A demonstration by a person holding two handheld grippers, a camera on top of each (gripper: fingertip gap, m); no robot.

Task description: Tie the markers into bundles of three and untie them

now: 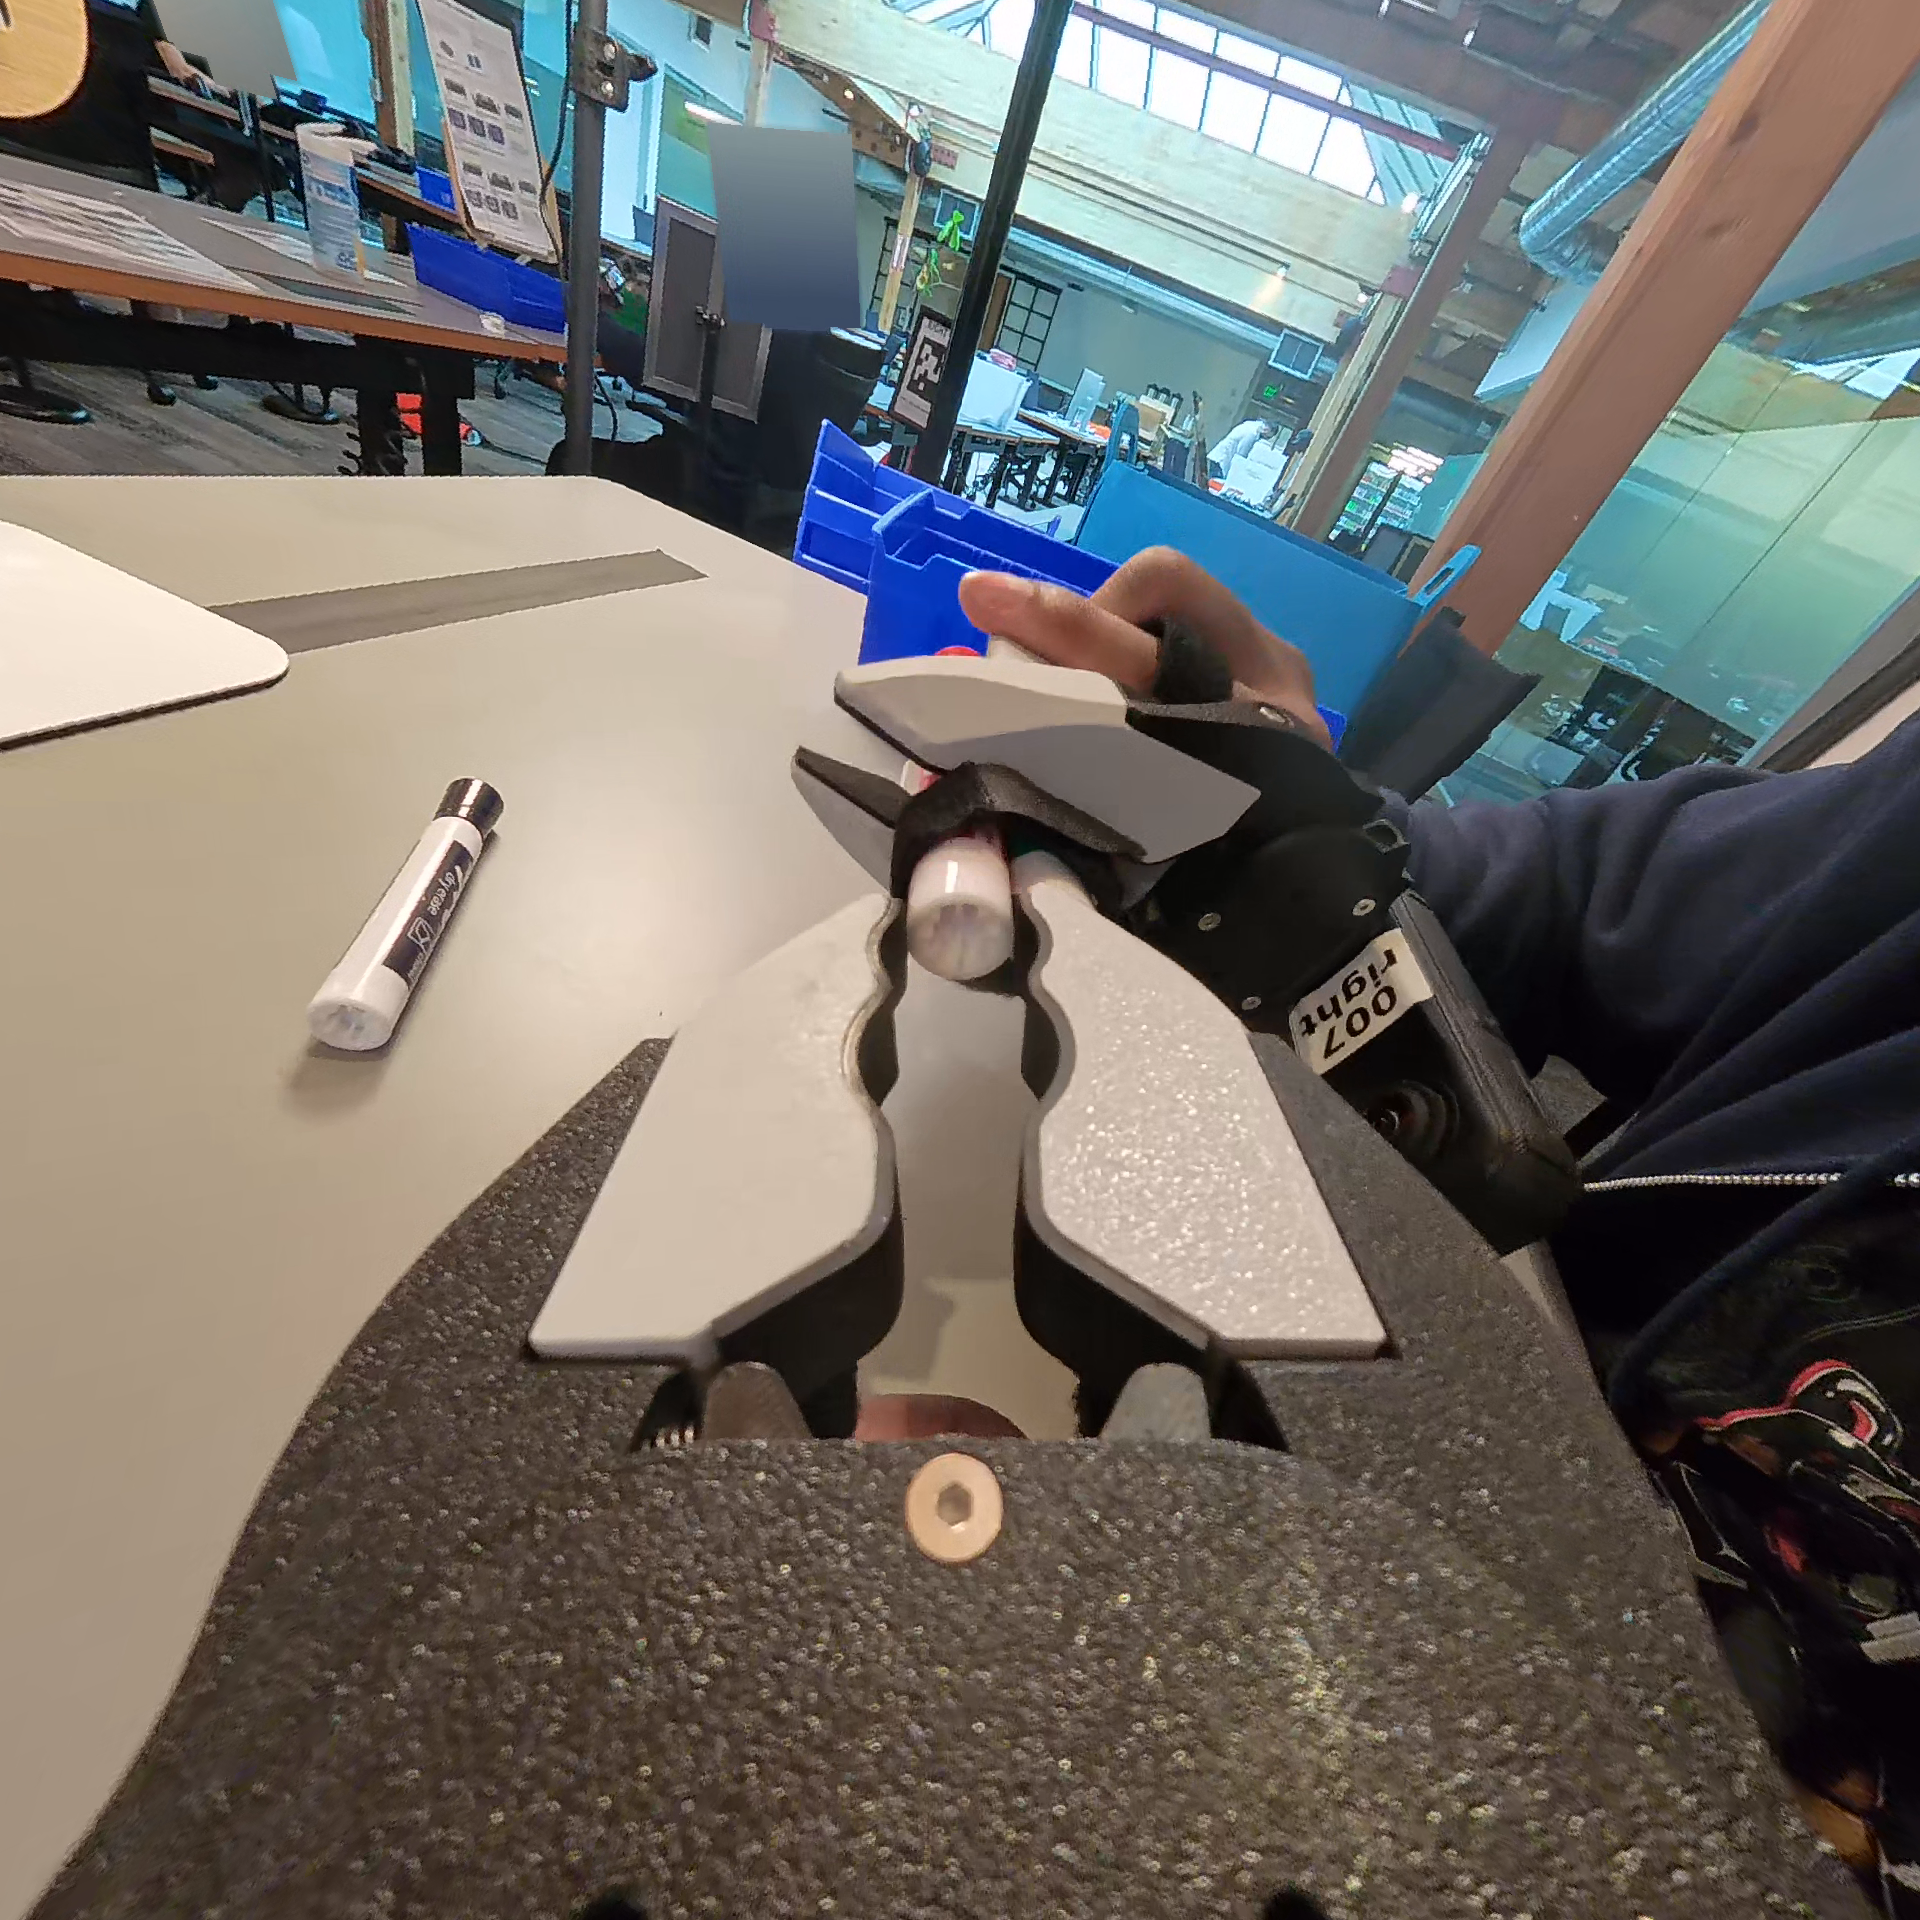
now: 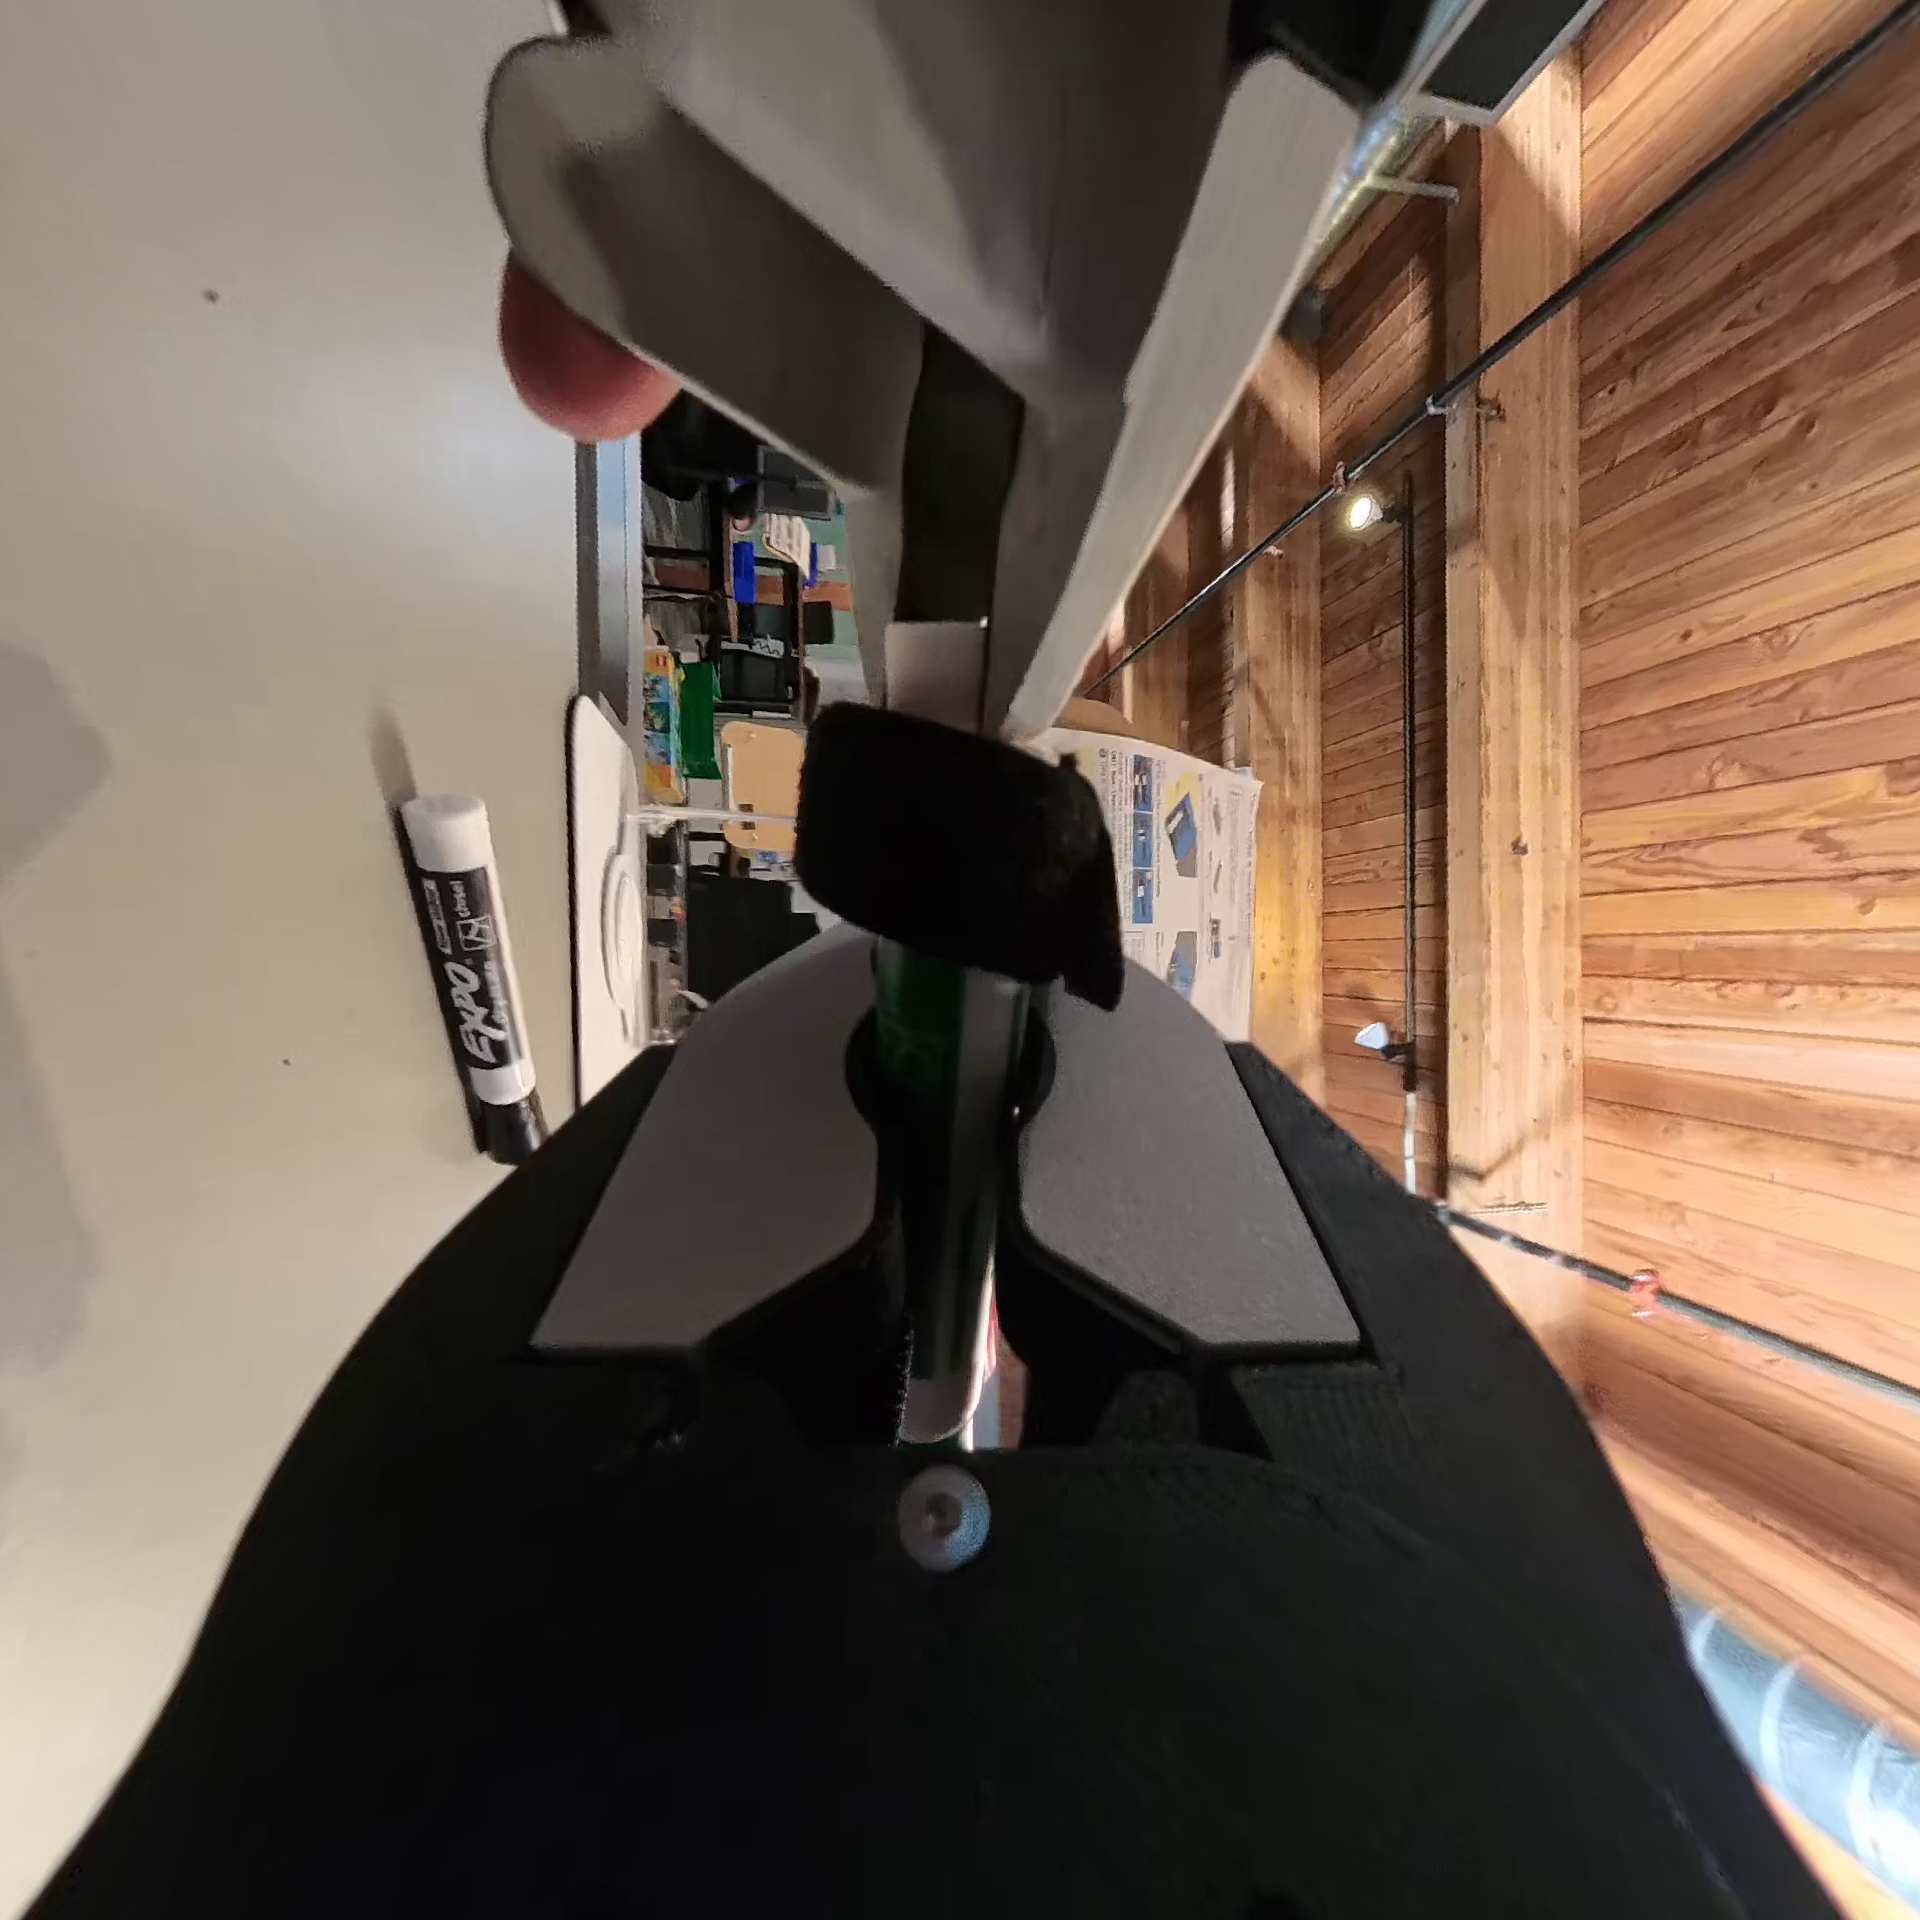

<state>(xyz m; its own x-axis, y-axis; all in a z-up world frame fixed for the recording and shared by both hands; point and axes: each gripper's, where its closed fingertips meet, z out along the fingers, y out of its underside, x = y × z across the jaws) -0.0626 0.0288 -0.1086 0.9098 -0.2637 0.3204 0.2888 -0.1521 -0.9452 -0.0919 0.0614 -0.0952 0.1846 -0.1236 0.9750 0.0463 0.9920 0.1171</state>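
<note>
A small bundle of markers (image 1: 951, 925), wrapped in a black strap (image 2: 956, 862), is held above the grey table (image 1: 623, 790). My left gripper (image 1: 961, 914) is shut on the white butt end of one marker. My right gripper (image 2: 956, 997) is rolled on its side and shut on the bundle's middle, where a green marker (image 2: 914, 1029) shows between its fingers. It also shows in the left wrist view (image 1: 914, 758), just beyond my left fingertips. The left gripper (image 2: 951, 665) reaches in from the top of the right wrist view. A loose black marker (image 1: 405, 914) lies on the table to the left and also shows in the right wrist view (image 2: 468, 977).
A white pad (image 1: 104, 644) lies at the table's far left, with a grey tape strip (image 1: 457, 597) beside it. Blue bins (image 1: 935, 561) stand past the table's far edge. A person's hand (image 1: 1122, 623) and dark sleeve (image 1: 1662, 914) are at the right. My right fingertips sit around 5 cm from my left ones.
</note>
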